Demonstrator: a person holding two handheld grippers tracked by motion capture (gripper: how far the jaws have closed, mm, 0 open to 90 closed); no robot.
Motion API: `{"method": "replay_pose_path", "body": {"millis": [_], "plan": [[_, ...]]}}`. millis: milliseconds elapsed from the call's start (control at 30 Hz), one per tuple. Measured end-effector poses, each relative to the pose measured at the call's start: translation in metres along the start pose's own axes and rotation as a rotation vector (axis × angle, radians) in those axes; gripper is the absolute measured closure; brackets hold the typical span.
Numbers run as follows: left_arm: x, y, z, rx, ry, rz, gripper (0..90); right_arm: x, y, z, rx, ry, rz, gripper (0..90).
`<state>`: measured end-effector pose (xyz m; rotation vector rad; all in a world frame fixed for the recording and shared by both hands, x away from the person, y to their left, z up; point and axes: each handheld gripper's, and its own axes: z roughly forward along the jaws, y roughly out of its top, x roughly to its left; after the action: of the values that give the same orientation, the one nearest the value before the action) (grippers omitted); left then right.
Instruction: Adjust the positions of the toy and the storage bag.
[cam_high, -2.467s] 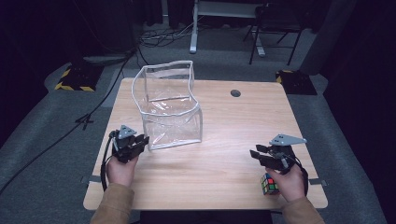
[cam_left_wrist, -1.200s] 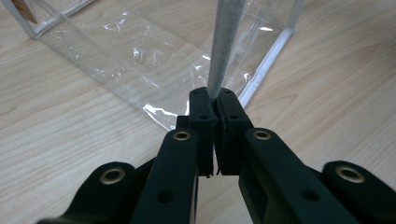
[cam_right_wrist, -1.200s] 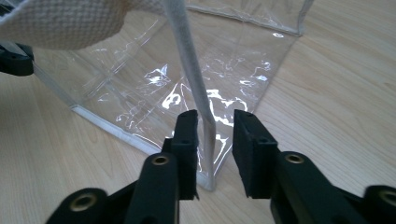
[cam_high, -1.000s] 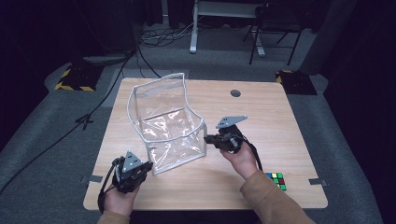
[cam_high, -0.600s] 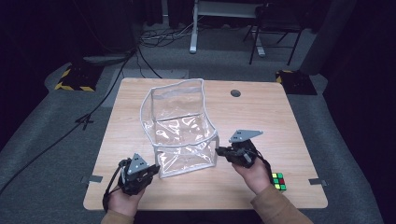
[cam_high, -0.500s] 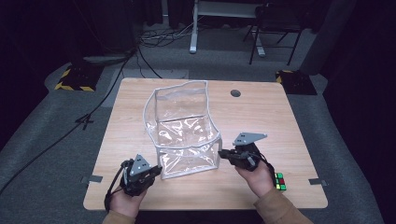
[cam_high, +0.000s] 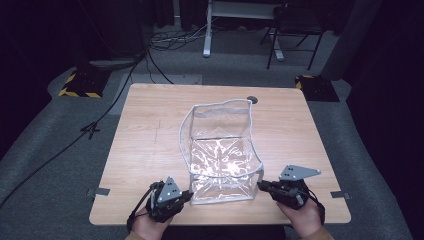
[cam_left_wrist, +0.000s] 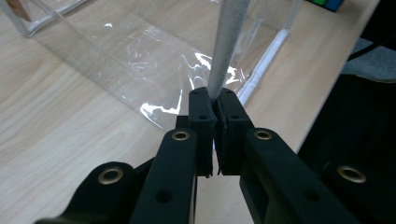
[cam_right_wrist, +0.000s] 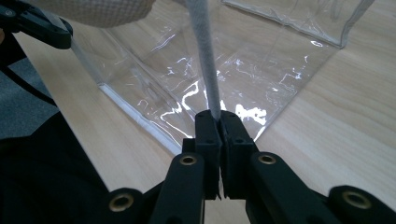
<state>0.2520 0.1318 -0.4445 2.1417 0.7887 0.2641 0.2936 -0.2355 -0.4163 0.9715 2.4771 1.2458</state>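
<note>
I have the clear bag standing open near the front middle of the table, and I'm holding it by its two near corners. My left gripper has its jaws pressed together on the white trim at the near-left corner; in the left gripper view the trim rises straight out from between the pads. My right gripper pinches the same kind of trim at the near-right corner, jaws tight on it.

I judge the step to be dragging or squaring the bag toward my edge of the table. To do it well, I want both hands to travel together and at one height, so the soft walls don't twist or fold in. I keep the pull low and level, since lifting one corner would tip the mouth. The film is slippery and thin, so I hold the stiffer trim rather than the film and avoid jerks that could slide it out of the pads. The cube lies beyond the bag's right side, so I leave room there.
</note>
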Motion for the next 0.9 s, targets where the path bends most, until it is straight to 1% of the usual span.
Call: {"method": "replay_pose_path", "body": {"millis": [33,100,133,200,233,300,333,367,400,433,500,533,567,600,633,667,700,767,800,833,867,900], "plan": [[-0.003,0.0,0.0,-0.001,-0.006,0.008,86.3,0.001,-0.007,-0.008,-0.002,0.0,0.013,87.0],[-0.01,0.0,0.001,0.005,-0.015,0.02,86.3,0.002,-0.01,-0.011,-0.003,-0.004,0.01,87.0],[-0.016,-0.001,0.001,0.006,-0.028,0.026,86.2,0.004,-0.014,-0.015,-0.007,-0.007,0.018,87.0],[-0.018,-0.001,0.0,0.013,-0.035,0.027,86.2,0.005,-0.016,-0.018,-0.007,-0.007,0.02,87.0],[-0.02,-0.002,0.0,0.009,-0.036,0.029,86.1,0.007,-0.018,-0.021,-0.003,0.002,0.022,87.0],[-0.02,-0.004,-0.001,0.003,-0.039,0.025,86.2,0.008,-0.019,-0.022,-0.003,0.004,0.02,86.9],[-0.018,-0.005,-0.001,0.006,-0.044,0.022,86.2,0.011,-0.021,-0.024,0.0,0.013,0.021,86.9],[-0.017,-0.005,-0.002,0.006,-0.051,0.019,86.2,0.011,-0.021,-0.024,0.0,0.013,0.021,86.9],[-0.016,-0.006,-0.002,0.003,-0.05,0.017,86.1,0.012,-0.021,-0.024,0.001,0.015,0.018,86.9],[-0.015,-0.006,-0.003,0.004,-0.047,0.022,85.9,0.013,-0.021,-0.024,-0.001,0.014,0.013,86.8],[-0.016,-0.007,-0.002,-0.001,-0.051,0.01,81.8,0.013,-0.022,-0.024,-0.004,0.012,0.009,86.0],[-0.016,-0.007,-0.002,-0.001,-0.057,0.007,76.8,0.012,-0.022,-0.024,-0.008,0.017,0.003,83.9],[-0.016,-0.007,-0.002,-0.001,-0.063,0.009,73.4,0.011,-0.022,-0.024,-0.019,0.029,0.014,80.3],[-0.015,-0.007,-0.003,-0.002,-0.062,0.016,72.6,0.01,-0.022,-0.024,-0.018,0.035,0.012,77.0],[-0.015,-0.008,-0.006,-0.003,-0.053,0.018,70.8,0.01,-0.021,-0.024,-0.022,0.036,0.012,72.8],[-0.014,-0.008,-0.007,-0.007,-0.052,0.016,68.0,0.009,-0.021,-0.025,-0.032,0.027,0.001,66.2],[-0.014,-0.009,-0.009,-0.01,-0.06,0.005,65.4,0.008,-0.021,-0.026,-0.03,0.018,-0.014,63.8],[-0.011,-0.011,-0.013,-0.015,-0.065,-0.007,59.8,0.007,-0.02,-0.028,-0.022,-0.005,-0.028,58.5],[-0.008,-0.012,-0.015,-0.014,-0.06,-0.003,56.5,0.006,-0.02,-0.029,-0.019,-0.013,-0.035,55.4],[-0.007,-0.012,-0.016,-0.011,-0.06,-0.017,51.8,0.004,-0.02,-0.03,-0.014,-0.021,-0.046,52.3],[-0.005,-0.013,-0.017,-0.01,-0.054,-0.02,47.8,0.003,-0.02,-0.031,-0.008,-0.024,-0.045,49.8],[-0.002,-0.014,-0.019,-0.021,-0.045,-0.028,43.7,0.001,-0.02,-0.032,-0.009,-0.031,-0.058,47.6]]}}
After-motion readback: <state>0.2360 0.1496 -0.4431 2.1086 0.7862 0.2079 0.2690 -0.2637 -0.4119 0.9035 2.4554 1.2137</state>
